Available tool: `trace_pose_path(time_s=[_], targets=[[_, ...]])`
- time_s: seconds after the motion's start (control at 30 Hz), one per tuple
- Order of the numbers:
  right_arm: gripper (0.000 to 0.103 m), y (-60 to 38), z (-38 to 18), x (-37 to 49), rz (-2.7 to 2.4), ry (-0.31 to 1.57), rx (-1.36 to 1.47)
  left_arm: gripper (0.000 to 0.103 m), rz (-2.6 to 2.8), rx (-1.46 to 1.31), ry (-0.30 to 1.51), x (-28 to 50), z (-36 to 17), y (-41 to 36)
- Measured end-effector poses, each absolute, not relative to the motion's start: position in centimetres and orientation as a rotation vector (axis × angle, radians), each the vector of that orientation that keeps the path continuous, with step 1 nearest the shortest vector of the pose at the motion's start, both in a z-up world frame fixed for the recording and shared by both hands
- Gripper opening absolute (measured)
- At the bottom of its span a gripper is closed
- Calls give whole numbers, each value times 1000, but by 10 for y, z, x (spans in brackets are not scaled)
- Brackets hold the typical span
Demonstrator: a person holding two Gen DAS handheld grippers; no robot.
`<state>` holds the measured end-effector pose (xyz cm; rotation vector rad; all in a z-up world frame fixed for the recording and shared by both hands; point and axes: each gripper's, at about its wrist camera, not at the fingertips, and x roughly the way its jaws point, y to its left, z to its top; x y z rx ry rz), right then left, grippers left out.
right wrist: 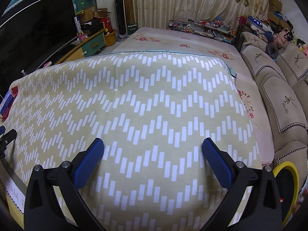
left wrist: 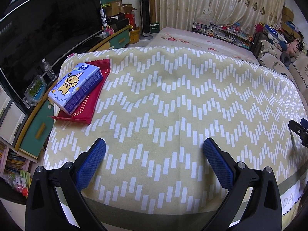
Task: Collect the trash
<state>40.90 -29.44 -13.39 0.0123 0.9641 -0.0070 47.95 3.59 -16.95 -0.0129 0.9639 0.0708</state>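
Fingers [left wrist: 96,157] of the left gripper [left wrist: 154,146] stand wide apart with nothing between the blue textured pads; they hover over the yellow-and-white patterned cloth [left wrist: 173,96]. The right gripper [right wrist: 153,146] is likewise spread wide, its fingers [right wrist: 213,157] empty above the same cloth [right wrist: 134,105]. No object lies directly ahead of either gripper.

Trash items on the cloth:
- Red wrapper [left wrist: 92,100], flat, at the far left corner of the cloth as seen from the left wrist.
- Tissue pack [left wrist: 76,88], blue with a cartoon print, resting on top of the red wrapper and covering most of it.
- From the right wrist both appear only as a sliver at the left edge of the view.

Surroundings:
- Yellow-rimmed bin [right wrist: 288,188] at the lower right of the right wrist view, beside the cloth's edge; its contents cannot be made out.
- Sofa cushions [right wrist: 279,88] along the right side.
- Television [left wrist: 38,38] and a green-drawered cabinet [left wrist: 36,129] along the left, with a water bottle [left wrist: 49,70] on the cabinet.
- Tower fan [left wrist: 145,13] and curtain [left wrist: 211,5] at the far end
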Motion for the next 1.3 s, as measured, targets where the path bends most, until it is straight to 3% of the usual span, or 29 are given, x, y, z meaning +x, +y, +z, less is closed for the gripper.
trace_pose_path(time_s=[1.3], targets=[[98,-296,-133,411,-7,964,12,100,71,-13,964,483,-170,36]])
